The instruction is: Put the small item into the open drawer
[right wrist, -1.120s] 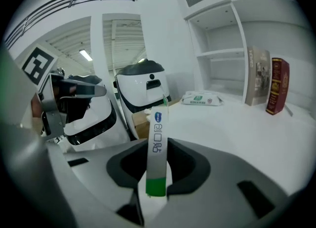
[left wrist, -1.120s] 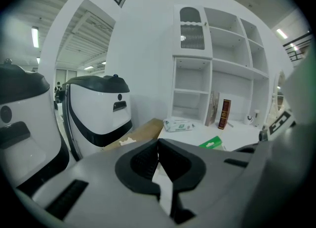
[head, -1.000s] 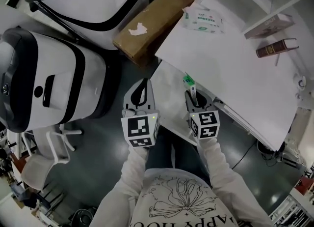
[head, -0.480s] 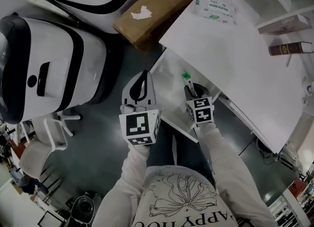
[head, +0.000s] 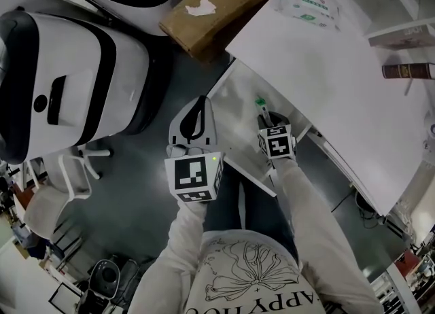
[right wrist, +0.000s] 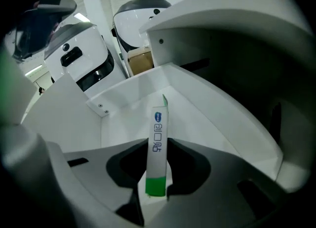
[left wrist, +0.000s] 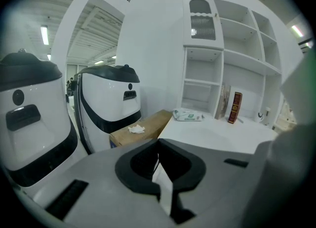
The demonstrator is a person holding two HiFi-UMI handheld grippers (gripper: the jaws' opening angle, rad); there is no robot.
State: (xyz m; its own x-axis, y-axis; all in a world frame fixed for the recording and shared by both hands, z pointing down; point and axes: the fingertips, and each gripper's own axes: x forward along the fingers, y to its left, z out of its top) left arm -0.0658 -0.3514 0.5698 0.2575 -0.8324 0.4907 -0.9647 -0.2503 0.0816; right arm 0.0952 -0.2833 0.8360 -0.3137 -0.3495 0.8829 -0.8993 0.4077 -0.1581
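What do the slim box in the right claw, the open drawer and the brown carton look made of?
Slim box: likely printed paperboard, with sharp folded edges, white with a green end.
Drawer: smooth white panels, screw heads at a corner; painted metal or laminate.
Brown carton: matte, probably cardboard.

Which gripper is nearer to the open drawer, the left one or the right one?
Right. The right gripper, holding the slim packet, is over the open drawer; the left gripper is beside it, over the floor.
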